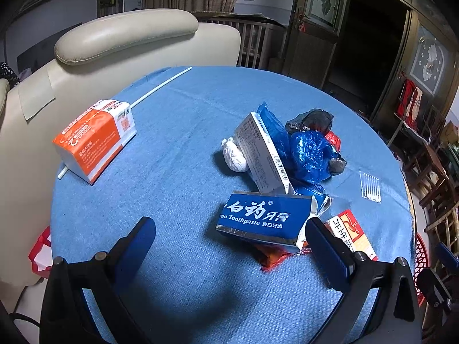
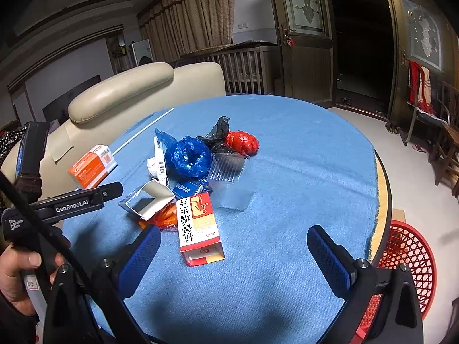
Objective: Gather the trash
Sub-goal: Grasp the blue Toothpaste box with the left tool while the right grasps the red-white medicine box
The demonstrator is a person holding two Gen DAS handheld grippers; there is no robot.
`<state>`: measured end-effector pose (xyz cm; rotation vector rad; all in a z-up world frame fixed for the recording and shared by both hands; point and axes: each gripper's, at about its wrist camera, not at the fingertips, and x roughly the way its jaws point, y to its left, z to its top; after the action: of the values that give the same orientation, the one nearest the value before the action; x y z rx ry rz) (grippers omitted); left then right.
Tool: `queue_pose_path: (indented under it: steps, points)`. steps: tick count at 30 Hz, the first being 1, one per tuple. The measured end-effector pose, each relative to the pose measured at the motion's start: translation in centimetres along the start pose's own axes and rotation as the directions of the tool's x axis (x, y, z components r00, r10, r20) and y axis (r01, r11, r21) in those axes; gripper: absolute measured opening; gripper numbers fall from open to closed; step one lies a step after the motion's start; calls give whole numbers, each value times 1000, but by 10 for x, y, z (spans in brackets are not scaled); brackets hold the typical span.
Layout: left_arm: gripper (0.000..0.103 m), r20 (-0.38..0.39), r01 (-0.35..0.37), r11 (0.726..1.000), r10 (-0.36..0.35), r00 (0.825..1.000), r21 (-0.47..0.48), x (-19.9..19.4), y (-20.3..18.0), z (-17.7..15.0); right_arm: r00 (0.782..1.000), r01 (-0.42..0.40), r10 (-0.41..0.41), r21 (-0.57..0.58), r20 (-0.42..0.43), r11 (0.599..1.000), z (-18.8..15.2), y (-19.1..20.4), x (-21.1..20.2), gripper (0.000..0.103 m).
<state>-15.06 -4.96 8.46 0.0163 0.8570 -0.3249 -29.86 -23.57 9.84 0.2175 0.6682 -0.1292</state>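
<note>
Starting out: both claws released, left gripper (image 1: 229,229), right gripper (image 2: 233,242); trash pile (image 2: 198,172) uncollected, red basket (image 2: 407,258) at four o'clock.

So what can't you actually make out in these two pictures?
- Orange wrapper: left view, mostly under the toothpaste box.
- Red basket: right view, inside hidden by the table edge and right tongs.
- Clear tray: contents unclear; see-through, glare.
- Small print on the grey box: too small.
- Doorway: too dark.
</note>
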Motion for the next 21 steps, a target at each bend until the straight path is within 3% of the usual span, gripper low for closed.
queue_pose_path:
  steps: [21]
  points:
    - [103, 6, 31, 999, -31, 1000, -44, -3, 13, 0, 999, -16, 15, -28, -30, 999, -3, 12, 6, 103]
